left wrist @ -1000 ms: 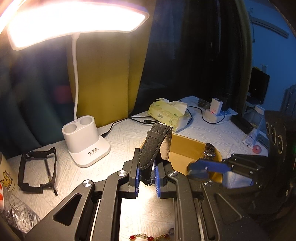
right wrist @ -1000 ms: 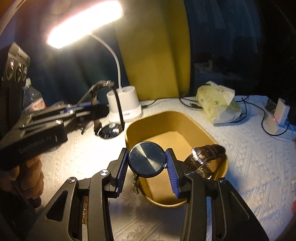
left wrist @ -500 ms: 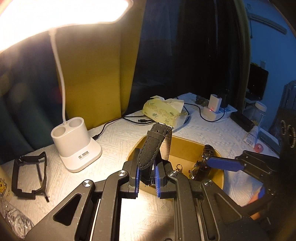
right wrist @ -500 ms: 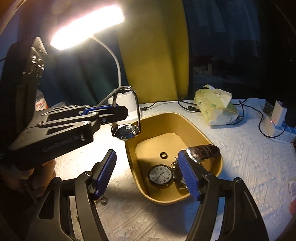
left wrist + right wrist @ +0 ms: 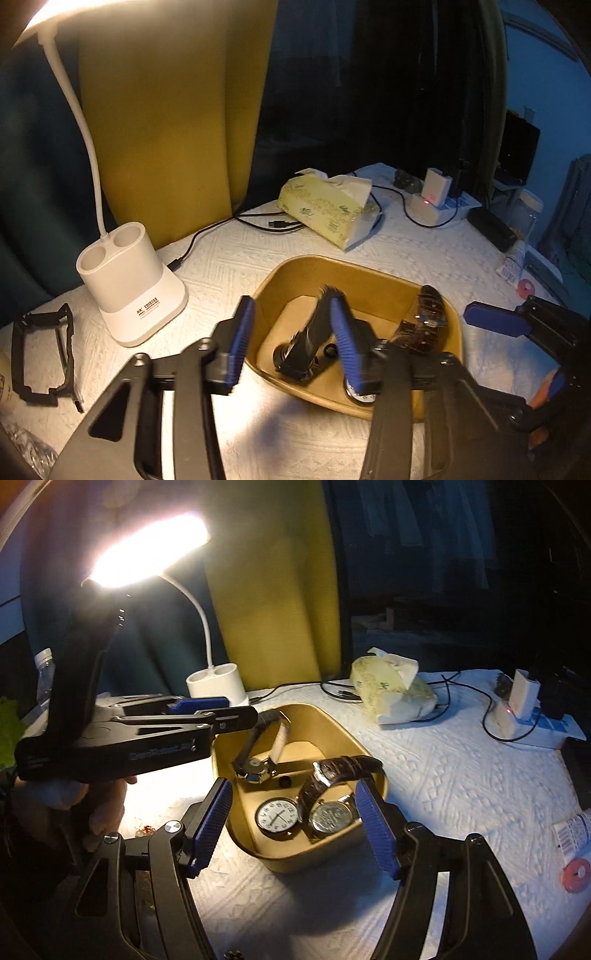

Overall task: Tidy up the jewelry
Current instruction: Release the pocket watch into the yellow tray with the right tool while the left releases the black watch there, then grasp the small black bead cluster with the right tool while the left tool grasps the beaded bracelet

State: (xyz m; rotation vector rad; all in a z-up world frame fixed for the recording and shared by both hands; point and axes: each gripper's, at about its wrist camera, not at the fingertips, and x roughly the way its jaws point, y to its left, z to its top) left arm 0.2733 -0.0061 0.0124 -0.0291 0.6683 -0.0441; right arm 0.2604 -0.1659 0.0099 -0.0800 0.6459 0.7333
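The left claw (image 5: 291, 343) has just been opening; the grey-strapped watch (image 5: 258, 753) now lies free in the yellow tray (image 5: 369, 779). The right claw (image 5: 295, 823) stands open and empty. Judged light, its strap limp: grip the rigid case.

The left gripper (image 5: 291, 343) over the tray (image 5: 280, 273), jaws just opening. The right gripper (image 5: 295, 823) gapes beside it.
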